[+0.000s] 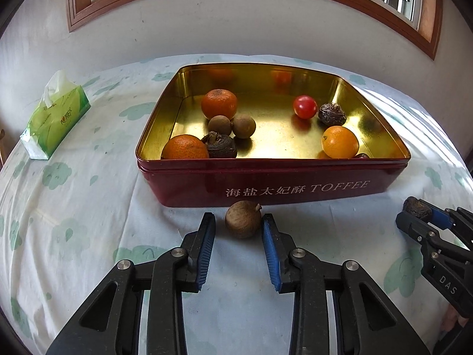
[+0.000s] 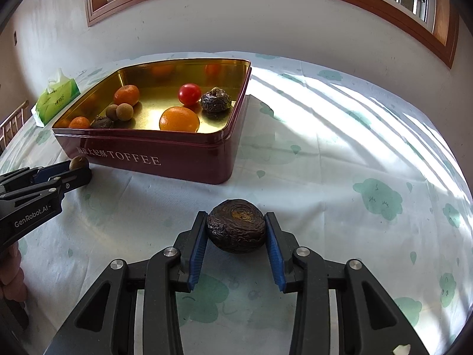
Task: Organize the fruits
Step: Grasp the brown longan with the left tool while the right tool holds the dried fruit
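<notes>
A red toffee tin with a gold inside holds several fruits: oranges, a red tomato, brown longans and dark wrinkled fruits. A brown longan lies on the tablecloth in front of the tin, between the fingers of my open left gripper; its right pad touches it, the left stands apart. My right gripper is shut on a dark wrinkled fruit right of the tin. It also shows in the left wrist view.
A green tissue pack lies left of the tin. The table has a white cloth with green prints. A wooden-framed window is in the wall behind. A wooden chair back stands at the far left.
</notes>
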`<action>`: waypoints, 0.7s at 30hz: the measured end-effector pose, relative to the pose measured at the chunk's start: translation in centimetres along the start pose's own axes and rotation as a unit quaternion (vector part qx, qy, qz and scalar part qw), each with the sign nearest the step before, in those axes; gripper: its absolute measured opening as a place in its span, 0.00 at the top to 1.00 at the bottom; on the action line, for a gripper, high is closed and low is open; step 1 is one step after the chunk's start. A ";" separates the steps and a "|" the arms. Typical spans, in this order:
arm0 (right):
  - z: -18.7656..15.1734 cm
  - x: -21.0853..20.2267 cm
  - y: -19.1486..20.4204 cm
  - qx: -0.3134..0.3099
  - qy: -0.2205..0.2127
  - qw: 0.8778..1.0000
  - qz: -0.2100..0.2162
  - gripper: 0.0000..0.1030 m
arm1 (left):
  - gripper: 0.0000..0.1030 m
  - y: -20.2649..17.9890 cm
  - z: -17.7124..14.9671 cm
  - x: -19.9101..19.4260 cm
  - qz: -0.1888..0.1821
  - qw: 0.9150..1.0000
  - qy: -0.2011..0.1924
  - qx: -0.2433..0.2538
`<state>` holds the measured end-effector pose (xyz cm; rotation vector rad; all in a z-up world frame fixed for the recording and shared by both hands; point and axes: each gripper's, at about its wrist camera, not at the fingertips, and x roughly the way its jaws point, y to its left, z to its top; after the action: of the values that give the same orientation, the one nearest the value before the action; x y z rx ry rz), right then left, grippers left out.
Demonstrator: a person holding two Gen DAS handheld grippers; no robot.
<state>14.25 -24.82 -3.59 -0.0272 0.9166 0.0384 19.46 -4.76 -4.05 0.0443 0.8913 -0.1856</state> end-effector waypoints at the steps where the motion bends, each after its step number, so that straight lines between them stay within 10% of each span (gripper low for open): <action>1: 0.0 0.0 0.0 0.000 0.000 1.000 0.000 0.66 | 0.71 0.0 0.1 0.1 0.000 1.000 -0.001 0.000; 21: 0.0 0.0 0.0 -0.001 0.000 1.000 -0.001 0.66 | 0.75 -0.3 -2.0 -1.5 0.020 1.000 -0.008 0.011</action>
<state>14.25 -24.79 -3.63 -0.0296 0.9162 0.0370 16.96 -4.64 -4.11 0.0821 0.8722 -0.1577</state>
